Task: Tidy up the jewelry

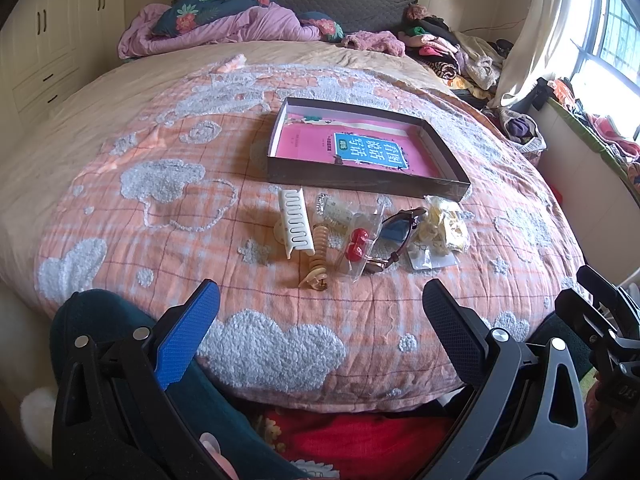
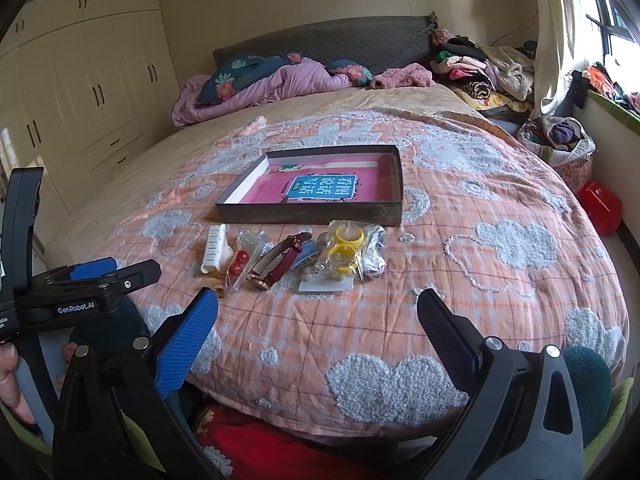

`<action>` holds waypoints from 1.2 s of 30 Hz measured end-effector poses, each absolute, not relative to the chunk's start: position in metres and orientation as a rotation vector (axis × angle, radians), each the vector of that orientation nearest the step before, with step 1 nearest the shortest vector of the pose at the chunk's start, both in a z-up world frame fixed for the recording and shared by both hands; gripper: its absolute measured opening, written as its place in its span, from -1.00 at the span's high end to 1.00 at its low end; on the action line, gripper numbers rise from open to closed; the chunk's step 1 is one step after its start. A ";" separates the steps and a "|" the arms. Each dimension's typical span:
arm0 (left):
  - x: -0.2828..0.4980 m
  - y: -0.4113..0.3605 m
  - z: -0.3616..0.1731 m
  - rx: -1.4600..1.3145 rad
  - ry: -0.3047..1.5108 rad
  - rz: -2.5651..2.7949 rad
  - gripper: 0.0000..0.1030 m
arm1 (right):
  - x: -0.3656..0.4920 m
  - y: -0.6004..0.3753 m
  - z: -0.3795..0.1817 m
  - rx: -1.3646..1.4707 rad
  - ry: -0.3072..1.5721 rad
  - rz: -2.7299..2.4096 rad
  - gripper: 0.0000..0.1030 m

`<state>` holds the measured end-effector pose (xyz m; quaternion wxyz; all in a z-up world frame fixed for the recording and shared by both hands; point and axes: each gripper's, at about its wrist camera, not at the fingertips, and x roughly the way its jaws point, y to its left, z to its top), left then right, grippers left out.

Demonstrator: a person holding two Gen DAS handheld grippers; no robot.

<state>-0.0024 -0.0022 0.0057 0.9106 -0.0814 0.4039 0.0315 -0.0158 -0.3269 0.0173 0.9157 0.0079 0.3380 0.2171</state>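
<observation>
Jewelry [image 1: 360, 236] beyond both gaping tongs [image 1: 320, 320], before tray [image 1: 448, 190]

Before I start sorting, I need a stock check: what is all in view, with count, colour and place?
Box: one, dark, shallow, open, on the quilt beyond the items.
Book: one, pink with blue label, inside the box.
Hair clip: one, white, leftmost of the row.
Coil hair tie: one, beige, beside the clip.
Red beads: two, in a clear packet.
Watch: one, maroon strap, mid-row.
Yellow rings: bagged, count unclear, right end.
Quilt: one, orange with white clouds.
Left gripper: open, empty.
Right gripper: open, empty.
</observation>
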 end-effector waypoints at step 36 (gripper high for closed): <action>0.086 0.047 -0.038 -0.255 0.982 0.090 -0.84 | 0.071 -0.296 -0.007 -0.018 0.794 0.464 -0.92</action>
